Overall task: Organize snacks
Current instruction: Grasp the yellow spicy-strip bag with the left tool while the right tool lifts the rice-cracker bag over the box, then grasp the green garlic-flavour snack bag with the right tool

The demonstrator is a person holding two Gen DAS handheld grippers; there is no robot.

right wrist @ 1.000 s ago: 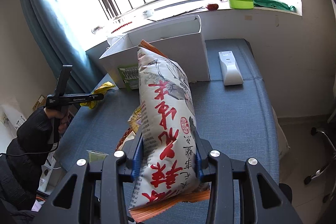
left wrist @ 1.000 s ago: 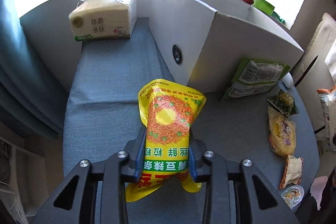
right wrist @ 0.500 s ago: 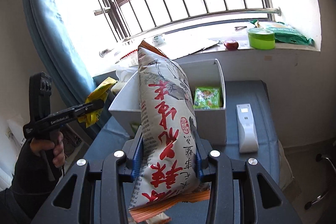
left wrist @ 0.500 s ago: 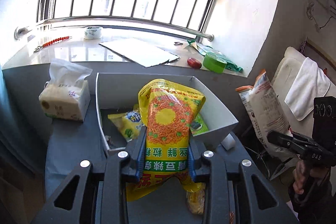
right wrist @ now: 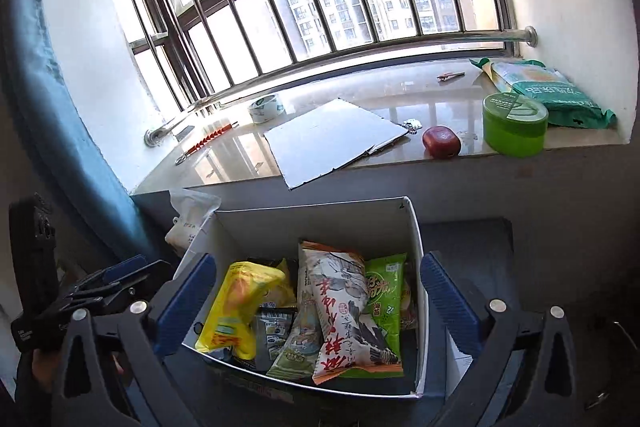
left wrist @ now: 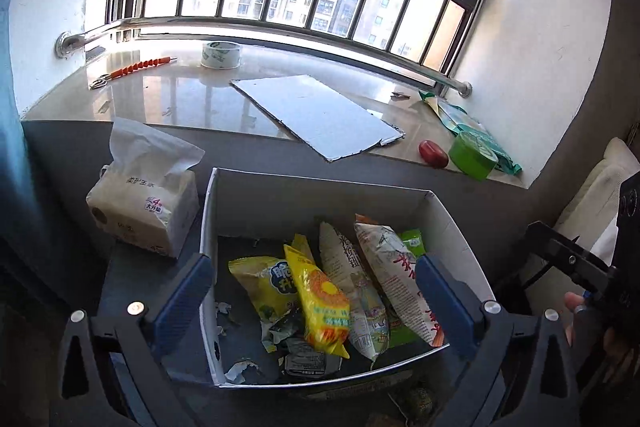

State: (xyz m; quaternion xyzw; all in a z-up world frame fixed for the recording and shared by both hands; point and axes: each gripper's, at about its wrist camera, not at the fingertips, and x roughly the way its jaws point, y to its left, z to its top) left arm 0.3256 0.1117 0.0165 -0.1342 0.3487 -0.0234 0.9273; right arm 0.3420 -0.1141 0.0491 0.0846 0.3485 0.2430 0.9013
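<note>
White card formed the open box [left wrist: 448,223], which stood on a grey-blue surface below the window sill. Left of it sat a tissue pack [left wrist: 142,199], apart from the box wall. The left gripper [left wrist: 316,291] hung above the box with its jaws opening, nothing between them. Inside the box lay the snacks: a yellow packet [left wrist: 320,301] with an orange ring, resting on other bags, and to its right a white packet with red characters [left wrist: 394,267], leaning lengthwise. A green packet [right wrist: 384,287] lay beside that one, perhaps against the right wall, though the view was cramped. The right gripper [right wrist: 318,297] also hovered over the box, jaws opening and empty.
</note>
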